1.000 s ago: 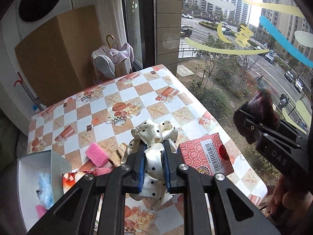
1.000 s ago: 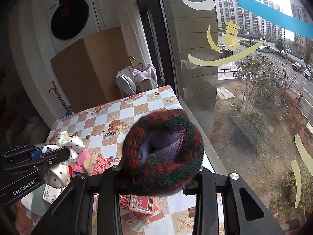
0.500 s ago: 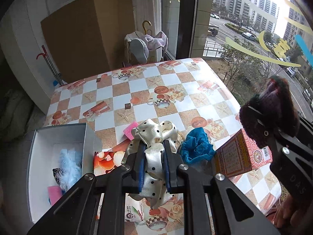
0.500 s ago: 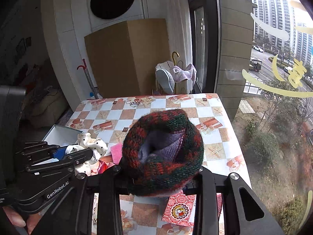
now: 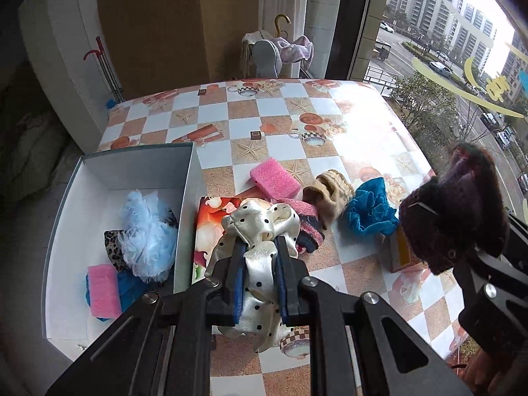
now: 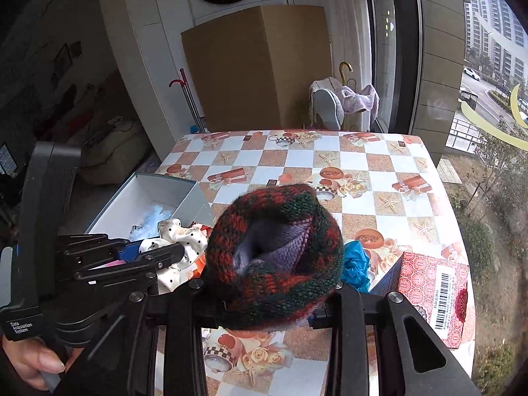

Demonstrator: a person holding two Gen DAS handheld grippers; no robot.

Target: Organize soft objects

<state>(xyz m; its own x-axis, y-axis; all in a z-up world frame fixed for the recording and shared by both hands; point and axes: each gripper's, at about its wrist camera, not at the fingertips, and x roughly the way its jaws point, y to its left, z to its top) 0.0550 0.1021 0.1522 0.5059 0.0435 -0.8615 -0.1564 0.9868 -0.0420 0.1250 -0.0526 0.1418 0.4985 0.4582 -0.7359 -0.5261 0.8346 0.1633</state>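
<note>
Both loads have swung toward the white box (image 5: 188, 178): left hand-held gripper (image 5: 259, 274) clamps the polka-dot bow (image 5: 260, 224), right hand-held gripper (image 6: 270, 300) clamps the knitted hat (image 6: 274, 257); several soft things remain on the tabletop (image 5: 297, 125).

Background. A desk (image 5: 280, 122) covered with a checkered cloth printed with starfish and teacups stands against a large window (image 5: 462, 33) overlooking a street, trees and tall apartment blocks. Behind the desk, a tall cardboard box (image 6: 257, 66) leans against a white wall; beside it, a red-handled pole (image 6: 184, 99), and a chair draped with a lilac cloth (image 6: 356, 97) with a curved cane handle (image 6: 345, 67) above it.
</note>
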